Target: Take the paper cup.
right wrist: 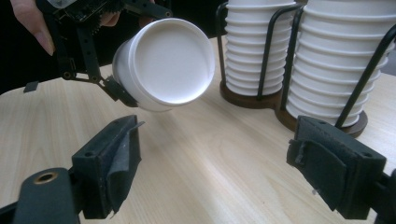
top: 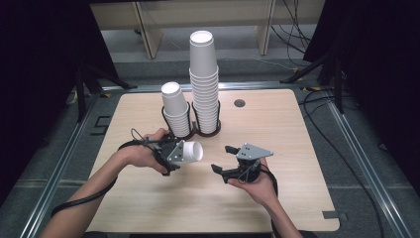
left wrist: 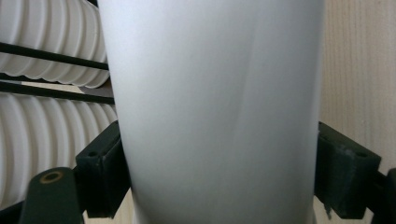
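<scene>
1. Holding a paper cup [top: 190, 151] on its side, the left gripper [top: 174, 152] is clamped on the cup's body, above the table [top: 277, 124].
2. The cup's long axis lies level, and its open mouth points toward the right gripper [top: 224, 158].
3. The right gripper waits near, jaws apart and empty.
4. Both forearms come from the bottom edge, with the cup stacks [top: 204, 84] behind.

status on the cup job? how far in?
Done: one paper cup is out of the stacks and clamped on its side in the left gripper, mouth toward the right gripper. In hand: the right gripper's jaws stand open and empty, facing the cup. Left: handover or placement. Both stacks sit in the black wire holder.
</scene>
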